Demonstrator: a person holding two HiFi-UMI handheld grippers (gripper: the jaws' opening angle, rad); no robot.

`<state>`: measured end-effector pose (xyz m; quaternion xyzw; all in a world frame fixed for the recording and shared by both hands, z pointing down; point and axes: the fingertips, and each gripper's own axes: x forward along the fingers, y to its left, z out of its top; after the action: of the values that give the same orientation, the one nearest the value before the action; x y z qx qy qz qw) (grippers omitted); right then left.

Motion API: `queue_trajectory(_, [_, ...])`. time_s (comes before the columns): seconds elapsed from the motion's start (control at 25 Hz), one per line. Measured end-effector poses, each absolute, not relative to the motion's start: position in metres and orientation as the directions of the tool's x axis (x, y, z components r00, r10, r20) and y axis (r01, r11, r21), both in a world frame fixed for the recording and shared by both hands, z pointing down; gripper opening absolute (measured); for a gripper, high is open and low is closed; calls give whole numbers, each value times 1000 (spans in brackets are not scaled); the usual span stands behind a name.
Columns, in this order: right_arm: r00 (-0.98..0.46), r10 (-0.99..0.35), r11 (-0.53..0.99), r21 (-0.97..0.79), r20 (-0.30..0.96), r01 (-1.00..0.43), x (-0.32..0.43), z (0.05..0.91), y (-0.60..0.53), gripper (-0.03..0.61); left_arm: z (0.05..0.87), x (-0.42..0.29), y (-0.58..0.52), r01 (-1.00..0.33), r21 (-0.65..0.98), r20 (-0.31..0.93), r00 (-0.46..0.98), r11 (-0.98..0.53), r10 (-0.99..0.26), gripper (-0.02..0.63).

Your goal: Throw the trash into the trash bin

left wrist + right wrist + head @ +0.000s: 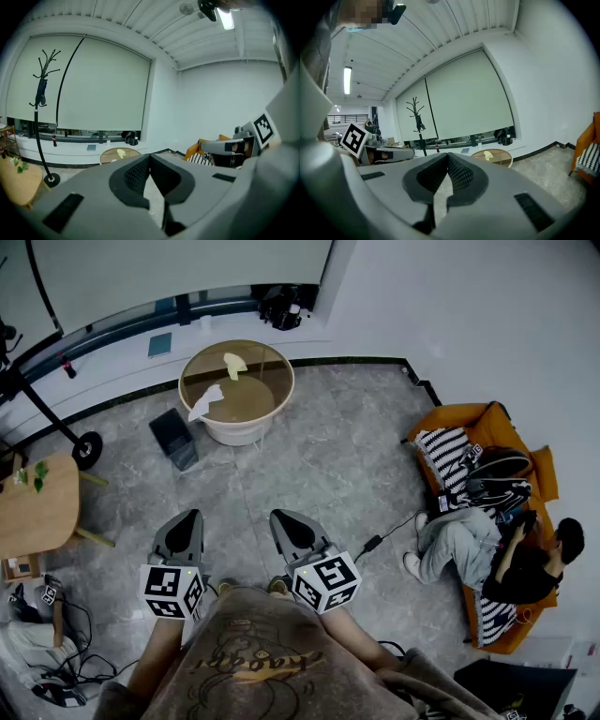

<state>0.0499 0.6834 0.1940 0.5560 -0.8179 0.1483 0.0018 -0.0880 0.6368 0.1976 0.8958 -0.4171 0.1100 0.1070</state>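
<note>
Two scraps of trash lie on the round glass-topped table (267, 390) across the floor: a yellowish crumpled paper (234, 364) and a white one (205, 402). A dark square bin (173, 437) stands on the floor just left of that table. My left gripper (191, 516) and right gripper (279, 517) are held side by side near my waist, far short of the table. Both are shut with nothing between the jaws. In the left gripper view the table (112, 154) shows beyond the shut jaws. In the right gripper view the yellowish paper (488, 155) shows on the table (500, 158).
A person sits on an orange sofa (469, 423) at the right, with a cable (389, 532) across the floor nearby. A wooden table (33, 507) and loose cables are at the left. A coat stand (41, 98) rises near the window.
</note>
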Motion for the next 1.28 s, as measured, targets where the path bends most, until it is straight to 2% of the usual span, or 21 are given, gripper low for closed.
queue_trajectory(0.44, [-401, -906, 354, -280, 134, -892, 25, 190, 671, 20, 196, -110, 629, -757, 120, 293, 645, -642, -706, 17])
queue_trajectory(0.88, [-347, -928, 297, -292, 136, -909, -8, 201, 660, 20, 206, -149, 614, -725, 115, 309, 676, -679, -669, 17])
queue_trajectory(1.28, [-306, -942, 256, -290, 142, -922, 1, 209, 622, 20, 212, -151, 574, -715, 118, 307, 687, -689, -659, 17])
